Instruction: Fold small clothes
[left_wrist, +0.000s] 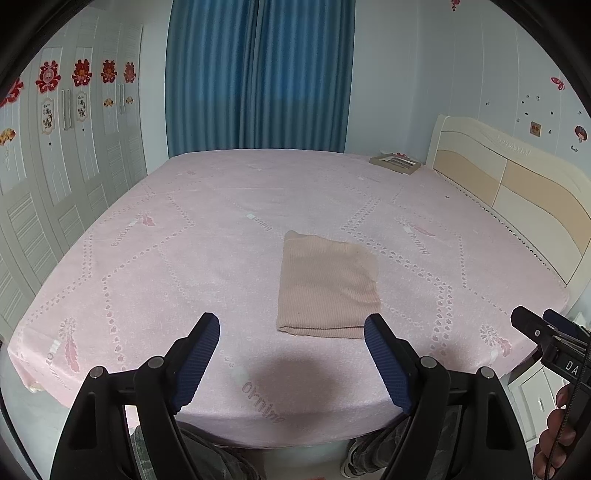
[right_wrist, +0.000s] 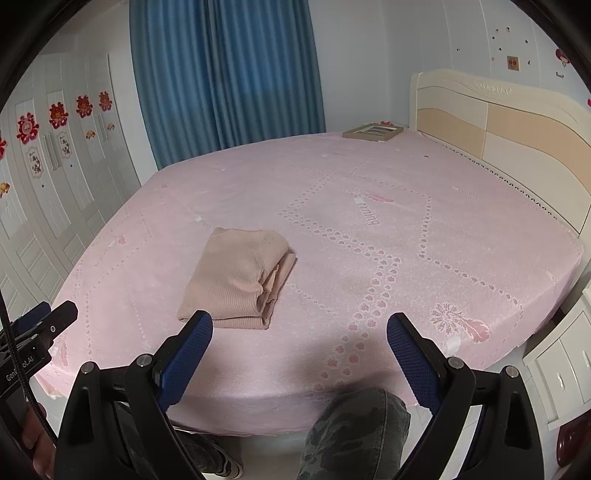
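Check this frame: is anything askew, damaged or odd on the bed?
Nothing serious. The folded pink garment lies flat on the bed sheet, though its layers on the right side splay open a little instead of stacking evenly. A picture frame lies near the headboard. Both the left gripper and right gripper are open, holding nothing.

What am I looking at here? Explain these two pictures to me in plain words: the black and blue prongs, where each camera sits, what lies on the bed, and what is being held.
The prongs are hand-held grippers; a person holds one in each hand, and each carries a wide-angle camera looking along its two blue-padded fingers. One picture comes from the left gripper, the other from the right gripper. Both are open and hold nothing. On the pink bed lies a folded beige garment, just beyond the fingertips. A flat picture frame rests at the far corner by the headboard. Blue curtains hang behind.
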